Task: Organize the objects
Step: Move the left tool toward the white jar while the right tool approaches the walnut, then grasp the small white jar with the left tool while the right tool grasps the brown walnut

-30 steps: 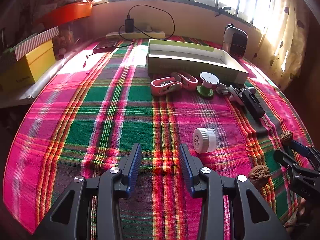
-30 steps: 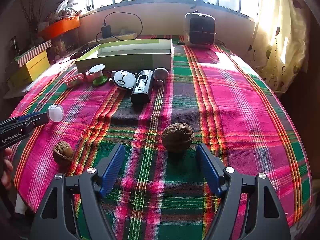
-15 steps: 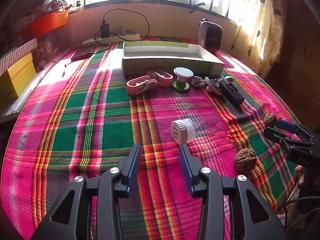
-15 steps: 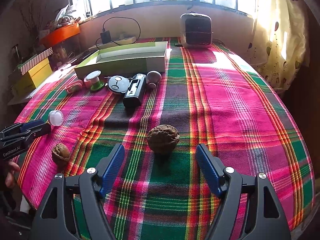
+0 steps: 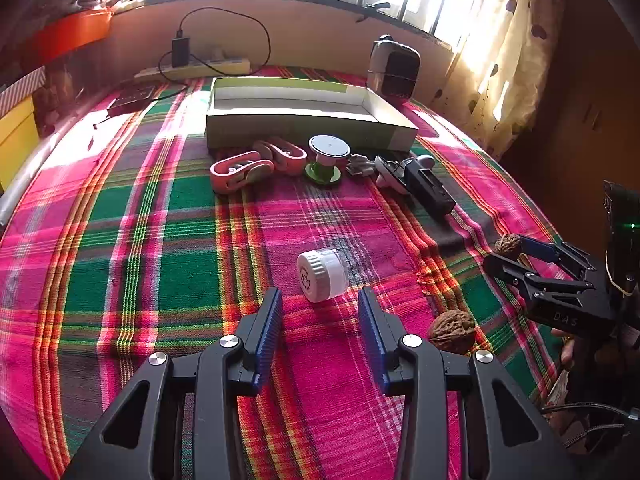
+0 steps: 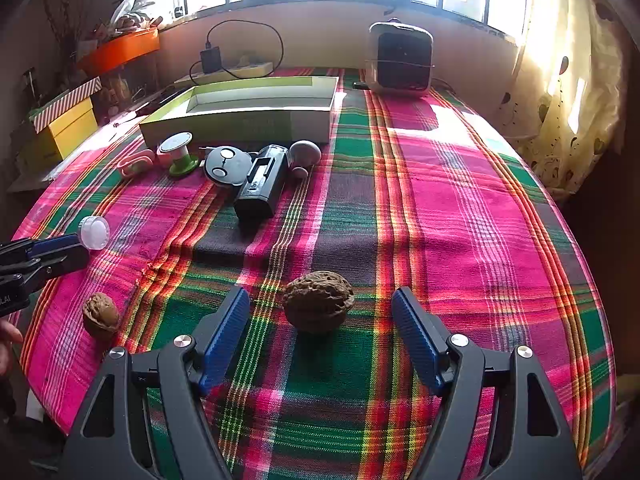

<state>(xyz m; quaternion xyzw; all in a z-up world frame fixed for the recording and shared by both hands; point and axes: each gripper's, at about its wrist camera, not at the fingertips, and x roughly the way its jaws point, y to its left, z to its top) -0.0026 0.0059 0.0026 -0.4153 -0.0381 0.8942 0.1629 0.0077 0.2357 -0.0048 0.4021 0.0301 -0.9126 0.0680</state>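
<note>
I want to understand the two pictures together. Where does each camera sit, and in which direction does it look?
Left wrist: sits on the left claw, looks across the plaid table toward the window; the white jar lies just ahead, its own open fingers below.
Right wrist: sits on the right claw, faces the same window; a walnut lies between its open fingers.
Shared: the open box, both walnuts, and each other's claw.
</note>
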